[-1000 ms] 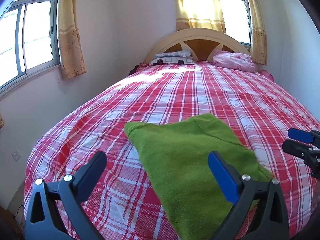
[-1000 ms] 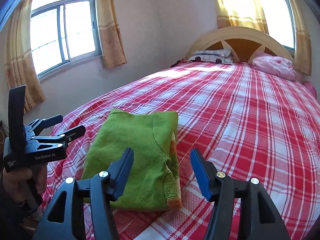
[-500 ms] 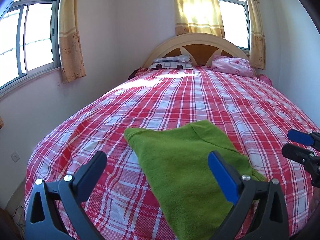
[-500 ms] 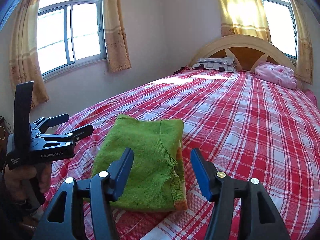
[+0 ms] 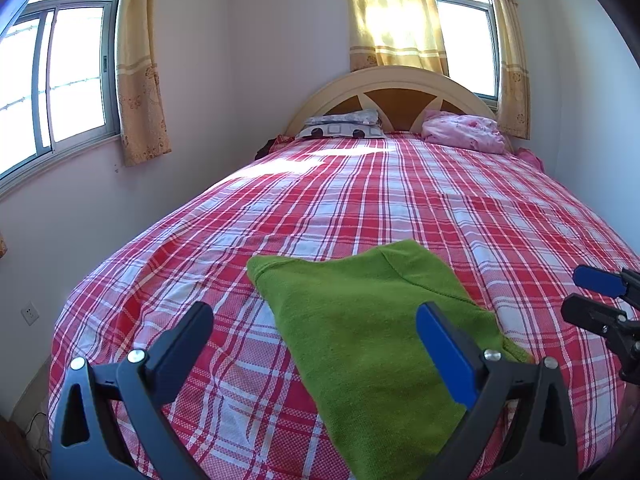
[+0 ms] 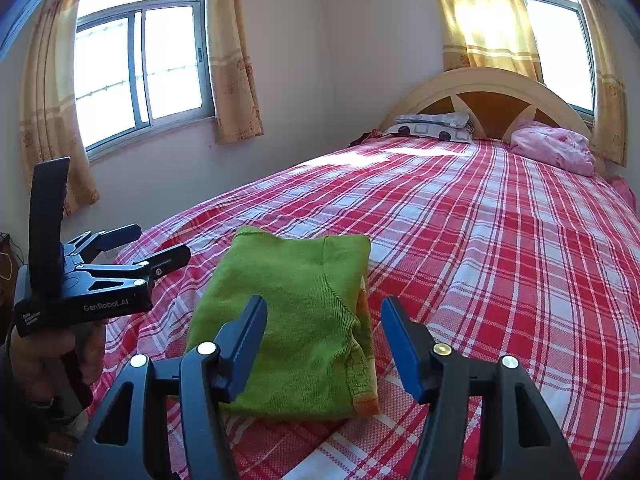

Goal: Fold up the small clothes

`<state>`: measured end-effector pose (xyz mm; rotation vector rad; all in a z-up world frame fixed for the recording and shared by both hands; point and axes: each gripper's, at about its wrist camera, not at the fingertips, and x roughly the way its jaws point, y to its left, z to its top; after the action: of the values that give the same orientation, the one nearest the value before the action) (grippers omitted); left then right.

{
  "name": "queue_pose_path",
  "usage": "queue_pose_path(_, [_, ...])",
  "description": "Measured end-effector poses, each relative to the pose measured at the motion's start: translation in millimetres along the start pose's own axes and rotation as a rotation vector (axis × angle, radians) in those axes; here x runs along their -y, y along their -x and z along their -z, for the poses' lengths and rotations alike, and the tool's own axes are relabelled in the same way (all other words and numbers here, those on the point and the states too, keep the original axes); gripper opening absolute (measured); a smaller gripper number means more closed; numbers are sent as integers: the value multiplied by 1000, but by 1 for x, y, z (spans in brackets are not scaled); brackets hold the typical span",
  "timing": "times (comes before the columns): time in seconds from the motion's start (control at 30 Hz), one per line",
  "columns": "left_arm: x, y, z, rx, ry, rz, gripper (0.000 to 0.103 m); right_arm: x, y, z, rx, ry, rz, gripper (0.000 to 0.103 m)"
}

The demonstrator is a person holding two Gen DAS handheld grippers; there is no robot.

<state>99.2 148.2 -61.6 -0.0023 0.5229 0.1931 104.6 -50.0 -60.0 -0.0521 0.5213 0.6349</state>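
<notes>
Sweater: the green sweater (image 6: 296,328) lay folded into a compact stack on the bed (image 5: 400,200), near its foot end.
Done: the fold looked finished, edges roughly squared.
Left: maybe a tidy-up; I saw no other clothes waiting.
Left fingers (image 5: 312,344): spread, empty, above the sweater.
Right fingers (image 6: 324,340): apart, holding nothing, just short of the sweater.

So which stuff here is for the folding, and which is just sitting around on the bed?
For the folding:
- green garment, folded on the bedspread
- left gripper, open, holding nothing
- right gripper, open, holding nothing
- red plaid bedspread, the surface it lies on

Just sitting around:
- patterned pillow by the headboard
- pink bundle beside it
- yellow curtains
</notes>
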Motion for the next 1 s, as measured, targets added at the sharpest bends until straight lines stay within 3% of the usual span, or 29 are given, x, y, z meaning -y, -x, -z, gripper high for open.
queue_pose_path(1.0, [1,1,-1,-1,-1,1,103,-8,1,4,-5,3,-17,61])
